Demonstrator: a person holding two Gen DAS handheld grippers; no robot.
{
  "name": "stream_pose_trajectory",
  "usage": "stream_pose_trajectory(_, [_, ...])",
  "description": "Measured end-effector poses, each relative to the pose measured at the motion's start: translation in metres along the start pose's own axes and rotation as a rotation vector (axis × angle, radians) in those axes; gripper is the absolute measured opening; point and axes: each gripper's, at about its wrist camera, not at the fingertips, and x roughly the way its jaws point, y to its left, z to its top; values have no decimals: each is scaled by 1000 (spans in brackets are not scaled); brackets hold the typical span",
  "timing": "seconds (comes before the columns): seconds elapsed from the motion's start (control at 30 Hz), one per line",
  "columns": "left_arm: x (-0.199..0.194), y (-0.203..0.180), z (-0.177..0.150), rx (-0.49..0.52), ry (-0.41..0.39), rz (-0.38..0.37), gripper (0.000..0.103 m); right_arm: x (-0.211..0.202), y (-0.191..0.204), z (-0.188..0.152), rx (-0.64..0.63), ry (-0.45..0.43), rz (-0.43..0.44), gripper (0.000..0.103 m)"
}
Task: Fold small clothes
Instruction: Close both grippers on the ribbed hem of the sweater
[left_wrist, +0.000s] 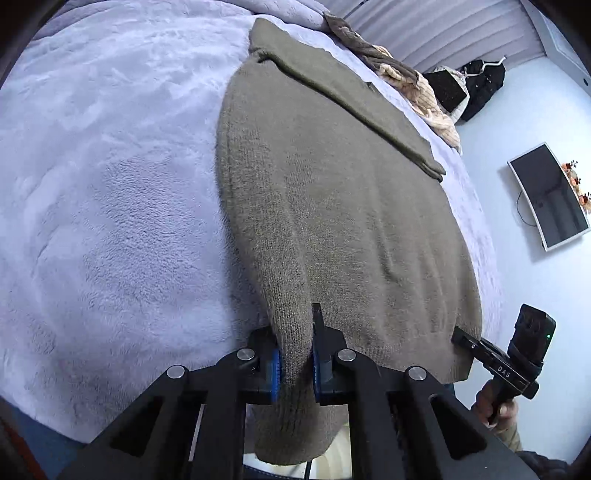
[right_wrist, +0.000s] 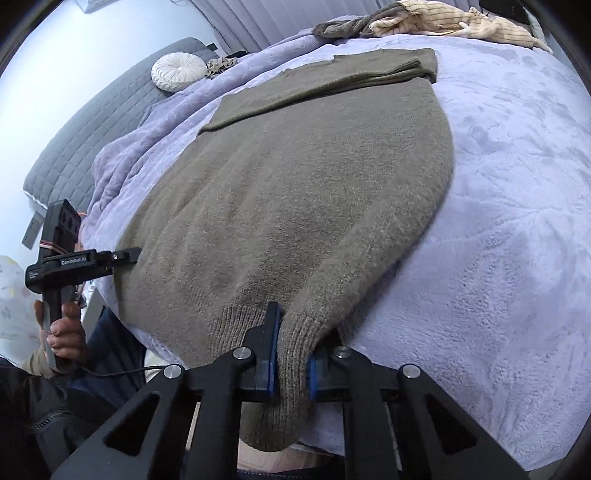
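**Olive knit sweater, held at both hem corners**

Item: olive knit sweater (left_wrist: 332, 206), laid flat on the bed (left_wrist: 110, 221), body spread smooth, hem nearest the person, collar end farthest ahead of both grippers. One sleeve (right_wrist: 325, 79) lay folded across the upper body, well ahead of the gripper tips; judged a fold already made to narrow the garment.

Hold, left: left gripper (left_wrist: 295, 365) was clamped on the left hem corner, knit bunched between the blue pads (left_wrist: 275, 373) and hanging below them.

Hold, right: right gripper (right_wrist: 291, 369) was clamped on the right hem corner, ribbed edge pinched between its pads, a loose lobe drooping beneath. In the left view this gripper showed only from the side, at the far hem corner (left_wrist: 476, 343).

Reason for hold: both corners gripped level, probably so the hem could be lifted evenly and carried forward over the body toward the collar without skewing.

Surroundings: lilac plush blanket (right_wrist: 498, 221) under the sweater; heap of other clothes (right_wrist: 424, 16) beyond the collar, well apart; round white cushion (right_wrist: 179, 72) off to the left, far ahead.
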Motion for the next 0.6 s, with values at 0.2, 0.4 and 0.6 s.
stream_pose_trajectory(0.2, [5,-15,0,80,-13,58,14,-9,-10,-3,76,-7,40,16])
stream_pose_trajectory(0.4, [12,-1,-6,39,33,-34,68,2,-14,-7,84,42,74,30])
stream_pose_trajectory(0.6, [20,-27,-16,136,41,27,76,6,-4,-9,66,26,81,46])
